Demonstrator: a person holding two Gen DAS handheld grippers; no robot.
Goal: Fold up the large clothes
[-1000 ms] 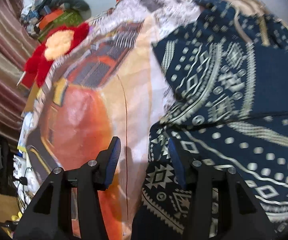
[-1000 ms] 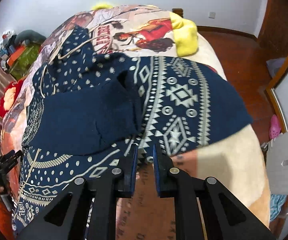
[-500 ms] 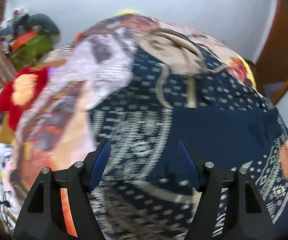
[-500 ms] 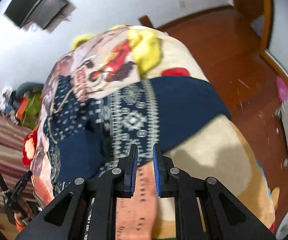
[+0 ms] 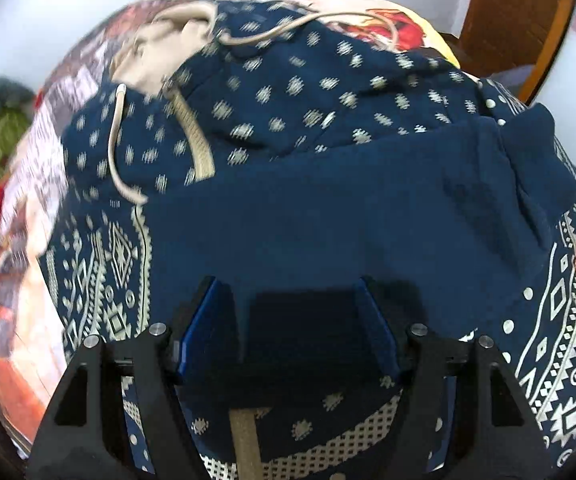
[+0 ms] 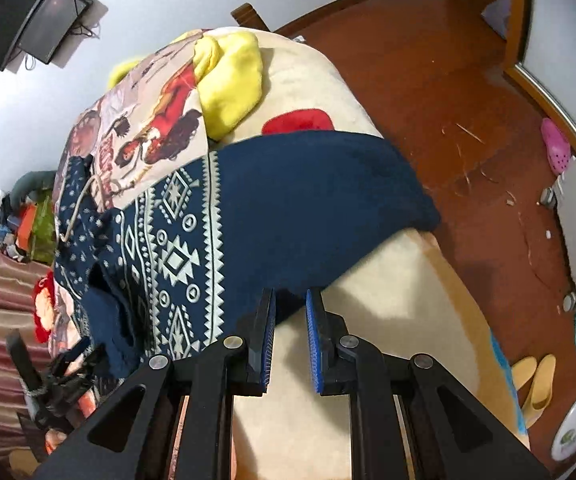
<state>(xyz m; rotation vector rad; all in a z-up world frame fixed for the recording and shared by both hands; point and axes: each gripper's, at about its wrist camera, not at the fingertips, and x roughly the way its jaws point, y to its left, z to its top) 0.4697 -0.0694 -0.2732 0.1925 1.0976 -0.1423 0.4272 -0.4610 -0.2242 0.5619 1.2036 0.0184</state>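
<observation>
The bed carries the navy patterned hoodie spread across it, hood toward twelve o'clock, with the left gripper gaping empty above it and the right gripper closed, empty, at its five o'clock edge

Left wrist view looks steeply down, close over the navy patterned hooded garment on the bed. Right wrist view looks down from the bed's floor-side edge; both share that garment.
</observation>
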